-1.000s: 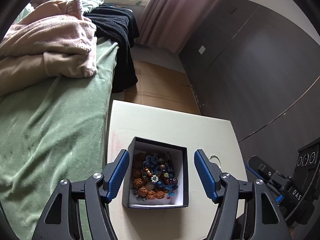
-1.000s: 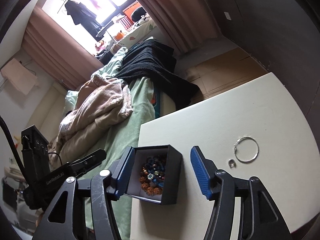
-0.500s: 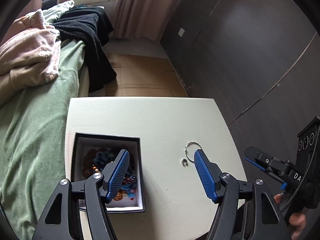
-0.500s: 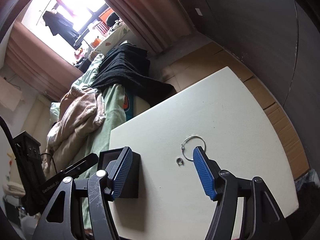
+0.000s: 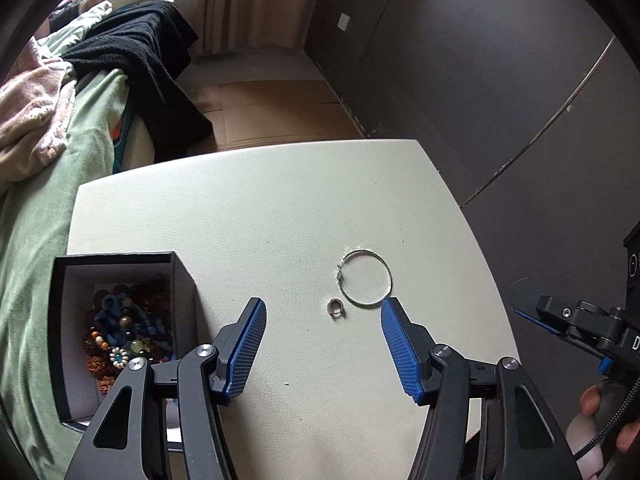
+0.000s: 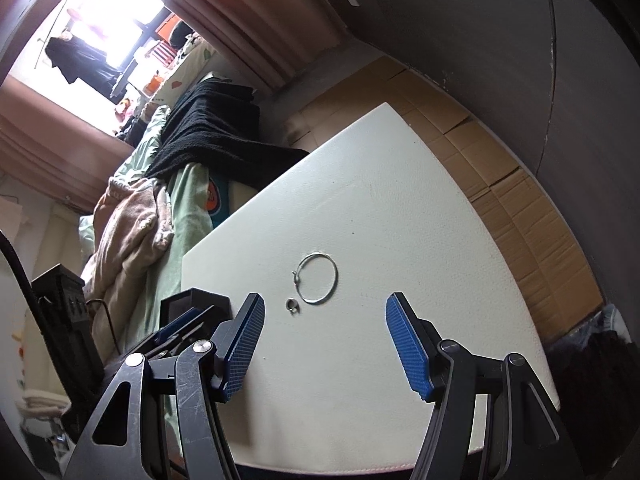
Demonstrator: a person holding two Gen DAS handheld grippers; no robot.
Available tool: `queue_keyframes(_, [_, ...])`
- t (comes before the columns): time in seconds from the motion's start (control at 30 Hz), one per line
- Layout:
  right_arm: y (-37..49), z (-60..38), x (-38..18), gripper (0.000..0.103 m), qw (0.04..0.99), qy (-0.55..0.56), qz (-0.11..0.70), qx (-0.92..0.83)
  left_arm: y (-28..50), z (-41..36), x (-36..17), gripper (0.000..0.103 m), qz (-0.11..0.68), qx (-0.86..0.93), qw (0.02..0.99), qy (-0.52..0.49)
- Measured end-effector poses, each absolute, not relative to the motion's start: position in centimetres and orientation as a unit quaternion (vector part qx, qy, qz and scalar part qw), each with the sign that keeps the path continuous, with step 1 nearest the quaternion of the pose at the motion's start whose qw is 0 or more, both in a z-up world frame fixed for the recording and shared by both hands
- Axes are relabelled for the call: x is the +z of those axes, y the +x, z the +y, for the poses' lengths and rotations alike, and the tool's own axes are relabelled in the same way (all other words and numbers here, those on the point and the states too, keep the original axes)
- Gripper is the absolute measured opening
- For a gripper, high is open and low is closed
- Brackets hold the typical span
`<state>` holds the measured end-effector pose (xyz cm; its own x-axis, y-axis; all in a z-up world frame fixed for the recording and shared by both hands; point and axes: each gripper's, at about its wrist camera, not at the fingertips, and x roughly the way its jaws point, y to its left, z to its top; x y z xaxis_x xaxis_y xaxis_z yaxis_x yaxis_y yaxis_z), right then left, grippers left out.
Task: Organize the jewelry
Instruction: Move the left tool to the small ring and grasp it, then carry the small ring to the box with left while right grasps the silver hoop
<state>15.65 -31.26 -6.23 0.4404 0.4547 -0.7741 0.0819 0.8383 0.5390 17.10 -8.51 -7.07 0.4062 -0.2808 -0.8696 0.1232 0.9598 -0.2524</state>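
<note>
Left gripper (image 5: 323, 308) swung off box (image 5: 116, 332); beads left-view only.

A home bedroom: a bed (image 5: 48, 184) with green sheet and heaped pink blanket (image 5: 28, 116) occupies the frame's left, pink curtains (image 5: 256, 4) hang at top centre, and a white table (image 5: 280, 208) stands beside it.

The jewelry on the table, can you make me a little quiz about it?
1. True or false: the big hoop lies inside the black box.
2. Which lies nearer the box: A) the small ring B) the big hoop?
3. Fill in: both the left gripper and the right gripper are ____.

Key: 1 false, it lies on the white table. 2 A. 3 open.
</note>
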Motion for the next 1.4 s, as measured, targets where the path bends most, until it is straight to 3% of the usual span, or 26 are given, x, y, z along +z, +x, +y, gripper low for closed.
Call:
queue_keyframes(0.1, [15.9, -31.7, -6.7, 0.064, 0.804, 0.264, 0.521, 0.111, 17.7, -10.0, -8.4, 0.057, 0.541, -0.117, 0.831, -0.054])
queue_keyframes(0.23, [16.0, -32.3, -6.8, 0.064, 0.803, 0.269, 0.521, 0.108, 18.3, -11.6, -10.4, 0.043, 0.559, -0.117, 0.82, -0.044])
queue_keyframes(0.4, [16.6, -33.6, -7.6, 0.064, 0.797, 0.279, 0.527, 0.098, 18.4, -12.3, -11.5, 0.042, 0.557, -0.102, 0.824, -0.026])
queue_keyframes(0.47, [16.7, -33.9, -8.0, 0.064, 0.795, 0.282, 0.53, 0.09, 18.5, -12.6, -12.3, 0.031, 0.563, -0.1, 0.82, -0.022])
queue_keyframes(0.6, [16.7, -33.6, -7.9, 0.064, 0.795, 0.28, 0.53, 0.092, 18.2, -13.2, -12.2, 0.024, 0.552, -0.092, 0.829, 0.012])
queue_keyframes(0.63, [16.8, -33.3, -7.8, 0.064, 0.797, 0.275, 0.53, 0.093, 18.2, -13.2, -12.2, 0.013, 0.55, -0.085, 0.831, 0.02])
queue_keyframes(1.4, [18.7, -29.9, -10.5, 0.063, 0.797, 0.231, 0.552, 0.085, 17.0, -7.6, -7.5, 0.013, 0.504, -0.107, 0.854, -0.074])
